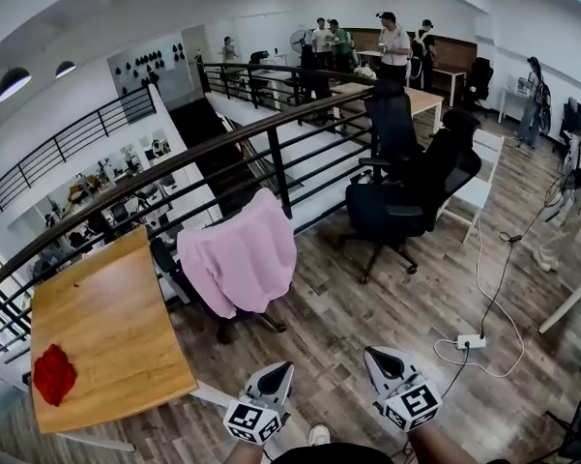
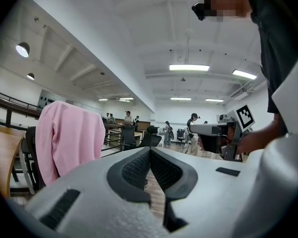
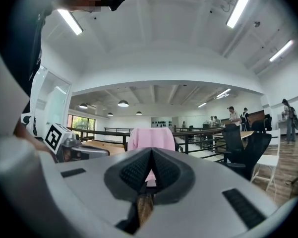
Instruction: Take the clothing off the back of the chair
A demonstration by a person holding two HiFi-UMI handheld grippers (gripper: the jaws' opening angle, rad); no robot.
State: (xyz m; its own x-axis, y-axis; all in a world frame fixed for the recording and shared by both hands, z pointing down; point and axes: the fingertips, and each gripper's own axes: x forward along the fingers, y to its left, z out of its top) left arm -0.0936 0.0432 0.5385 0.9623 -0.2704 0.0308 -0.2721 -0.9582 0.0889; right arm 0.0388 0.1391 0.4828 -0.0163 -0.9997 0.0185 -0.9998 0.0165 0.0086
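A pink garment (image 1: 240, 262) hangs over the back of a black chair (image 1: 234, 319) beside the wooden table (image 1: 106, 336); it also shows as the pink garment (image 2: 69, 140) in the left gripper view and the pink garment (image 3: 151, 140) dead ahead in the right gripper view. My left gripper (image 1: 278, 367) and right gripper (image 1: 374, 354) are both shut and empty, held side by side a short way in front of the chair, apart from the cloth. Left gripper (image 2: 149, 149) and right gripper (image 3: 151, 150) tips meet with nothing between them.
A red cloth (image 1: 54, 373) lies on the wooden table. A black railing (image 1: 271, 153) runs behind the chair. More black office chairs (image 1: 401, 187) stand to the right, a power strip (image 1: 470, 340) with cable lies on the floor, and several people stand at the back.
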